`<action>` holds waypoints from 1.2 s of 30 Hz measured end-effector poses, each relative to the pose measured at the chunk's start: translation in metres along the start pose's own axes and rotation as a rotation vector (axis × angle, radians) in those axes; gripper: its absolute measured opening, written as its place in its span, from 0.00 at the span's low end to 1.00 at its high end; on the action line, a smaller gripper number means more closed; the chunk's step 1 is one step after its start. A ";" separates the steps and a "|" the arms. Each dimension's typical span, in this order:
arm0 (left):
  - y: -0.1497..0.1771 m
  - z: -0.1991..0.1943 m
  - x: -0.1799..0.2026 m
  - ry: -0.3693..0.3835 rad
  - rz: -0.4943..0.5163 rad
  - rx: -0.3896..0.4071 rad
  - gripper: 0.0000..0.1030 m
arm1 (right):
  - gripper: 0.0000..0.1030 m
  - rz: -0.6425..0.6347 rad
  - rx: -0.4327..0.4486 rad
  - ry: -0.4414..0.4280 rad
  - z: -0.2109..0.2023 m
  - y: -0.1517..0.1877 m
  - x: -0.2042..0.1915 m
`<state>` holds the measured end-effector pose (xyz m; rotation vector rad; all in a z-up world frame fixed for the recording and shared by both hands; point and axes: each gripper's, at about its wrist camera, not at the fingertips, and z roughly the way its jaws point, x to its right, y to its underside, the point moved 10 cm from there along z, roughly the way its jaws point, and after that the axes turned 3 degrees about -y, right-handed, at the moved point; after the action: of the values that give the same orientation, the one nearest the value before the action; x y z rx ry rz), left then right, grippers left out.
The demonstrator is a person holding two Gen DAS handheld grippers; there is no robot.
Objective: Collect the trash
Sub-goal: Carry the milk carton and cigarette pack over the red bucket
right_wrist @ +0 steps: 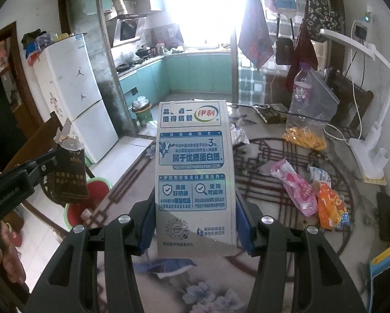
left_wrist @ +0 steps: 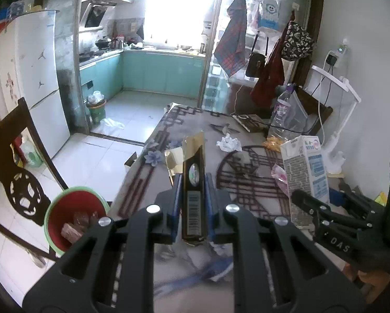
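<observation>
My left gripper (left_wrist: pixel 193 182) is shut on a dark flattened carton (left_wrist: pixel 193 190) with a torn gold top, held upright above the table's left part; it also shows in the right wrist view (right_wrist: pixel 69 174). My right gripper (right_wrist: pixel 195 203) is shut on a white and blue milk carton (right_wrist: pixel 193 172), held upright over the table; it also shows in the left wrist view (left_wrist: pixel 306 172). A red bin with a green rim (left_wrist: pixel 73 214) stands on the floor left of the table, with wrappers inside. A crumpled white paper (left_wrist: pixel 229 143), a pink wrapper (right_wrist: pixel 296 185) and an orange wrapper (right_wrist: pixel 330 206) lie on the table.
The patterned table (right_wrist: pixel 273 247) also holds a plastic bottle (right_wrist: pixel 302 88), a bag of orange snacks (right_wrist: pixel 306 135) and a white desk lamp (right_wrist: pixel 370 156) with cables. A dark wooden chair (left_wrist: pixel 17 161) stands left of the bin. A fridge (left_wrist: pixel 35 78) stands beyond.
</observation>
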<state>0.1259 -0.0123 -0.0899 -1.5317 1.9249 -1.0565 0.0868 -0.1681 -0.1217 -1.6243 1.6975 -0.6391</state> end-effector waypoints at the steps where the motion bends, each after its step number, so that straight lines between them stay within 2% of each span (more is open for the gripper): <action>1: -0.001 0.001 -0.004 0.002 0.004 -0.001 0.15 | 0.49 0.005 -0.004 0.002 0.004 -0.001 -0.006; 4: -0.004 0.006 -0.017 0.001 0.037 -0.007 0.15 | 0.49 -0.001 -0.014 0.014 0.013 -0.004 -0.023; 13: -0.019 0.019 -0.060 0.050 0.038 -0.014 0.15 | 0.49 0.002 -0.002 0.043 0.032 -0.018 -0.063; 21: -0.019 0.030 -0.098 0.056 0.037 -0.032 0.15 | 0.49 -0.007 -0.017 0.041 0.055 -0.025 -0.101; 27: -0.020 0.036 -0.136 0.022 0.013 -0.045 0.15 | 0.49 -0.034 -0.038 -0.002 0.079 -0.031 -0.139; 36: -0.017 0.046 -0.221 -0.085 -0.081 -0.071 0.15 | 0.49 -0.113 -0.098 -0.109 0.124 -0.034 -0.211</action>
<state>0.2314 0.1848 -0.1272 -1.6792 1.8744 -0.9492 0.1984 0.0508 -0.1444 -1.8013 1.5894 -0.5183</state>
